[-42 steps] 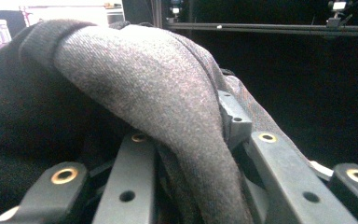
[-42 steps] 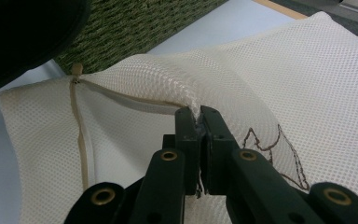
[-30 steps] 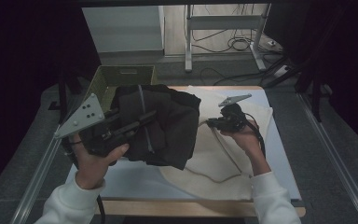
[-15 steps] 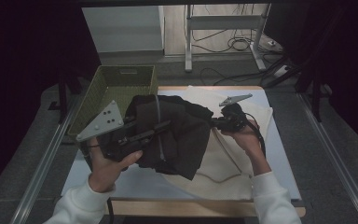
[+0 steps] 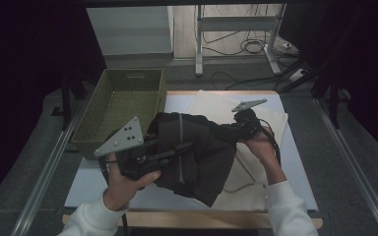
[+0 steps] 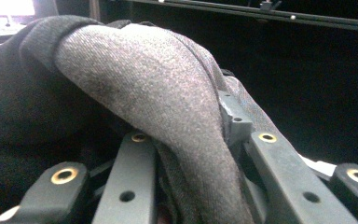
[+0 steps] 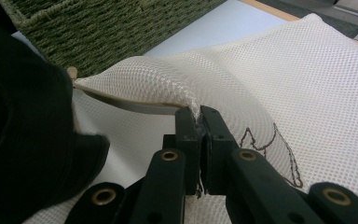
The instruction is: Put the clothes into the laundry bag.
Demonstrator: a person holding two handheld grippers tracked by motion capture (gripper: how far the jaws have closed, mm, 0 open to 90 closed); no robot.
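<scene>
Your left gripper [image 5: 177, 147] lies level, jaws clamped on the dark garment [image 5: 197, 152] held over the mesh bag [image 7: 270, 79]. Your right gripper [image 7: 199, 122] pinches the bag's lifted edge. The basket [image 5: 123, 105] stands just left.

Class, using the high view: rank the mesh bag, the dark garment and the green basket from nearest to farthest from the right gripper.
1. Mesh bag: clamped in the right gripper, beneath it.
2. Dark garment: just left of it, touching or nearly.
3. Green basket: far left, beyond the garment.
</scene>
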